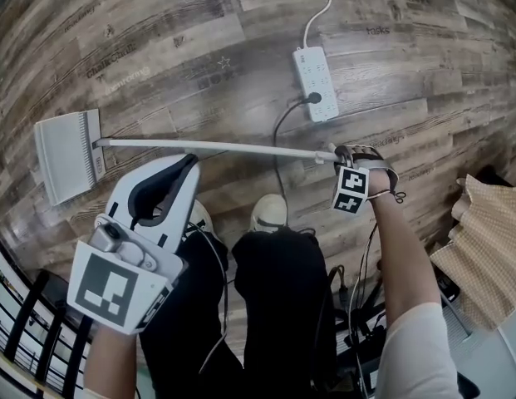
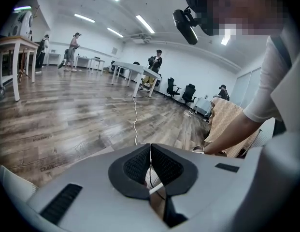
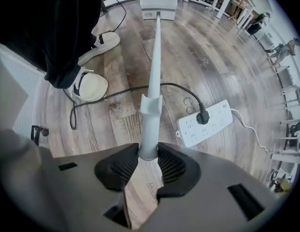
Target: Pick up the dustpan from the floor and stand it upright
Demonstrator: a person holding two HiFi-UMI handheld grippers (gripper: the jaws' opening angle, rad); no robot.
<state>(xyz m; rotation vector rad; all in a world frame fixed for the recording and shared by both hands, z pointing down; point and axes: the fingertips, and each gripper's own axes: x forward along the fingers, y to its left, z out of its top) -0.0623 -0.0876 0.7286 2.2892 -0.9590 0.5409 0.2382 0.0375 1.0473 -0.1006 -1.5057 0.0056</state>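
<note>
The grey dustpan (image 1: 68, 155) lies flat on the wooden floor at the left, its long pale handle (image 1: 216, 148) running to the right. My right gripper (image 1: 336, 155) points down and is shut on the handle's far end. In the right gripper view the handle (image 3: 152, 91) runs away from the right gripper (image 3: 149, 154) to the dustpan's pan (image 3: 158, 4) at the top. My left gripper (image 1: 189, 163) is raised above the floor, near the handle's middle in the head view. In its own view the left gripper (image 2: 150, 164) is shut, pads together, holding nothing.
A white power strip (image 1: 316, 81) with a black plugged-in cable (image 3: 140, 88) lies just beyond the handle's end. The person's shoes (image 1: 270, 212) stand close beside the handle. A beige cloth-covered object (image 1: 490, 239) is at the right. Tables (image 2: 133, 71), chairs and people stand far off.
</note>
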